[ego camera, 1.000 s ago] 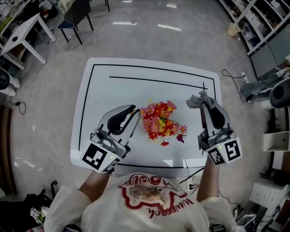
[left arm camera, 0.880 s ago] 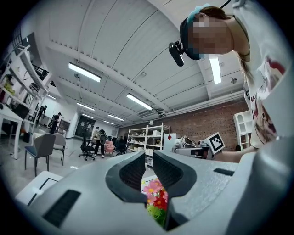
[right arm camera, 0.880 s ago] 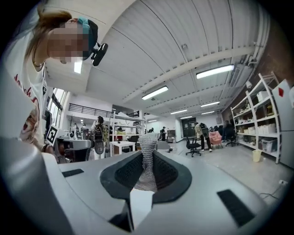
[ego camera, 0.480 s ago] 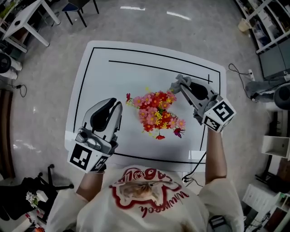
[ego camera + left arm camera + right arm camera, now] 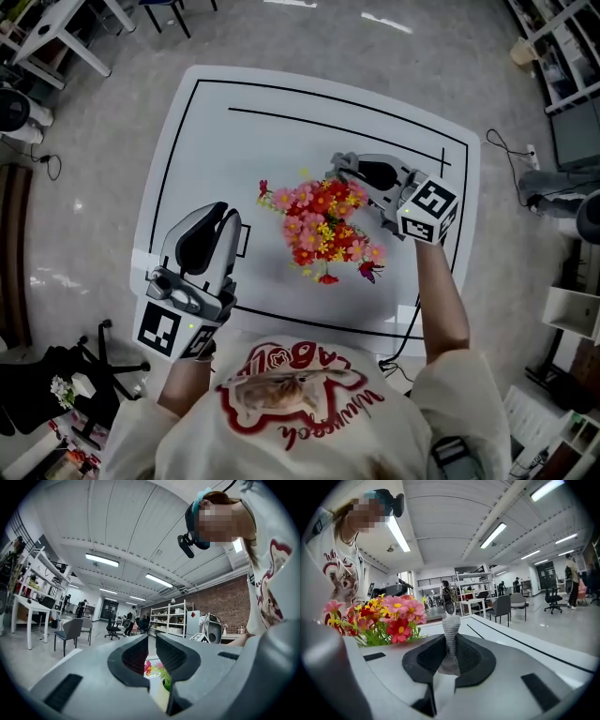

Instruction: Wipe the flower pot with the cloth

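Head view: white table (image 5: pixel 187 141) with black lines. Flowers (image 5: pixel 323 230) stand about mid-table, and the blooms cover the pot, so the pot is not visible from here. Left gripper (image 5: pixel 228 214) is over the near-left part of the table, tips pointing away from the person, left of the flowers and apart from them. Its jaws look closed and nothing shows between them. Right gripper (image 5: pixel 339 164) comes in from the right, tips at the far-right edge of the bunch. A grey cloth (image 5: pixel 337 159) is bunched at the tips, just beside the blooms; contact cannot be told. The person's arm (image 5: pixel 441 300) runs back toward the near edge.

Left gripper view: left gripper (image 5: pixel 152 641) jaws are clenched down to a narrow slit with nothing gripped. Through the slit are pink flowers (image 5: pixel 151 666) and green leaves, well beyond the tips. A pale shape sits under them, but I can't tell if it is the pot or the table. The room shows behind, with shelves and chairs.

Right gripper view: right gripper (image 5: pixel 451 644) jaws are clamped on the cloth (image 5: pixel 451 623). A knit grey strip stands up between the pads and past the tips. Flowers (image 5: pixel 386 616) are close on the left, beside the left jaw and not between the jaws. The pot is hidden behind the gripper body. The table (image 5: pixel 511 634) stretches off to the right.
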The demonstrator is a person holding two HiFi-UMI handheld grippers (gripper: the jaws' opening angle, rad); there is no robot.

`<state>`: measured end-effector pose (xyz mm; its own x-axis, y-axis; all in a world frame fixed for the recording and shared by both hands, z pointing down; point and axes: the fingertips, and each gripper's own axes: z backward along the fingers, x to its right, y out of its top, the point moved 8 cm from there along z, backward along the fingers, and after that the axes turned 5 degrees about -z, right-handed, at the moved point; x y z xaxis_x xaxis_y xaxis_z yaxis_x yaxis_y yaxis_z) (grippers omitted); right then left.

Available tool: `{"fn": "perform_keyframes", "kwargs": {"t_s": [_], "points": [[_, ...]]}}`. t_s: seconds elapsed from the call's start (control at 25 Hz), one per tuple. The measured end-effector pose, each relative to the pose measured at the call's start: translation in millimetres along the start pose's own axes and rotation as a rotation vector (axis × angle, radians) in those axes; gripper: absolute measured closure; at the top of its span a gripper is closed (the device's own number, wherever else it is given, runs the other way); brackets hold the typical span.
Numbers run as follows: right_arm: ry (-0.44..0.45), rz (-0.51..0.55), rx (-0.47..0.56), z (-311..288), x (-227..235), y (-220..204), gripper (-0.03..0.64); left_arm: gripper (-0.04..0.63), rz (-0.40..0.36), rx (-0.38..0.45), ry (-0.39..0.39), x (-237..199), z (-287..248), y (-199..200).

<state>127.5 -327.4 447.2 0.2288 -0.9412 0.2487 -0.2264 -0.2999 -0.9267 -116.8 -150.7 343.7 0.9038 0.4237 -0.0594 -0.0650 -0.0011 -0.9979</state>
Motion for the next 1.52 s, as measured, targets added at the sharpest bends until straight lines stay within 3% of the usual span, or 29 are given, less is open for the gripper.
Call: {"fn": "perform_keyframes", "kwargs": {"t_s": [0.4, 0.6, 1.52], "points": [[0.12, -0.033, -0.035, -22, 2, -18, 0.568, 0.538, -0.008, -0.028, 0.026, 10, 3, -3], [0.14, -0.028, -0.055, -25, 0, -26, 0.568, 0.538, -0.013, -0.035, 0.036, 15, 5, -3], [0.089, -0.048, -0.008, 8, -11, -46, 0.567, 0.538, -0.022, -0.032, 0.067, 41, 9, -5]]}}
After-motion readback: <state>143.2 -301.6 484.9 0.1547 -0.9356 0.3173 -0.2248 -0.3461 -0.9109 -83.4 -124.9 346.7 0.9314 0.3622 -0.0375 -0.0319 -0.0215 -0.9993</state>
